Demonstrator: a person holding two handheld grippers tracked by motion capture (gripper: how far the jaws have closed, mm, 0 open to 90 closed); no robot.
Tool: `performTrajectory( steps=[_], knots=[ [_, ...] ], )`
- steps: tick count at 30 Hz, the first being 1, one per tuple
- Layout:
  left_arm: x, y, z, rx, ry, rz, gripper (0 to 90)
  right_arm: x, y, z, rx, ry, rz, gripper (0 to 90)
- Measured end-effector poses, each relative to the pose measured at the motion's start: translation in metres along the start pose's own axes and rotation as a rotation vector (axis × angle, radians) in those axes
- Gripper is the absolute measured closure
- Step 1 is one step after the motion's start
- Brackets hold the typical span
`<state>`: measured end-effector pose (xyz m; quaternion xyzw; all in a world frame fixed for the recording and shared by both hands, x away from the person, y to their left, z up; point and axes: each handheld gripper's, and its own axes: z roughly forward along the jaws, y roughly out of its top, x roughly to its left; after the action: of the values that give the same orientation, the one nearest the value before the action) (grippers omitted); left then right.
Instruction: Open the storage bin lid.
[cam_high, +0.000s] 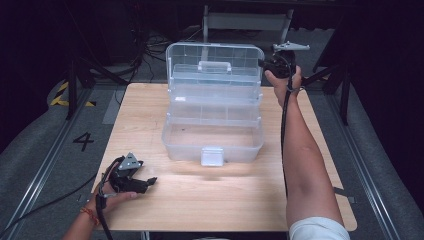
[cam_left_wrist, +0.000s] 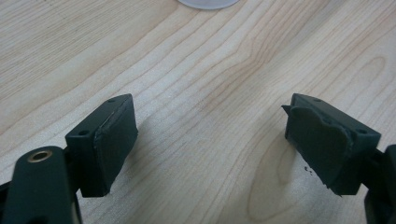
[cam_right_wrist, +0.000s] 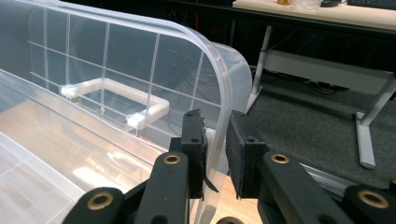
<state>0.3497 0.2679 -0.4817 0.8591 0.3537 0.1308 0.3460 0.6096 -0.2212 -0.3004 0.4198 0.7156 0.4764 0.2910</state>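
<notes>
**Closing the lid of the clear tackle box with one edge grip**

Dark studio floor with cables and stand legs surrounds a pale wooden bench (cam_high: 150, 125), and on it sits a clear plastic organiser box (cam_high: 214, 135) with its cantilever trays stepped up and back.

Starting at the left: the left gripper (cam_high: 150, 181) rests low on the bench near the front left corner, well apart from the box. Its fingers (cam_left_wrist: 109, 140) are spread wide with bare wood between them, released and holding nothing. It is free to help, and a good use for it is to steady the base by its front wall beside the white latch (cam_high: 212, 156), so the box does not slide.

At the middle, the lid (cam_high: 215, 62) stands upright at the back, its white carry handle (cam_right_wrist: 114, 100) on the outer face.

At the right, the right gripper (cam_high: 264, 63) is raised to the lid's upper right corner. Its fingers (cam_right_wrist: 194, 149) are clenched on the thin curved rim, one pad on each side of the plastic wall.

The step in hand looks like swinging the lid on its hinge. A corner grip can twist thin plastic, so the hand should follow the hinge arc smoothly, avoid pulling sideways, and let the trays fold in together without jamming.
</notes>
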Motion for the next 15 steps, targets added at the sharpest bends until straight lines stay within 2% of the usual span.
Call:
performTrajectory(
  steps=[15],
  knots=[
    [0.0010, 0.0014, 0.0005, 0.008, -0.005, 0.007, 17.1, -0.0060, 0.0012, 0.0099, 0.018, 0.015, 0.017, 78.3]
  ],
)
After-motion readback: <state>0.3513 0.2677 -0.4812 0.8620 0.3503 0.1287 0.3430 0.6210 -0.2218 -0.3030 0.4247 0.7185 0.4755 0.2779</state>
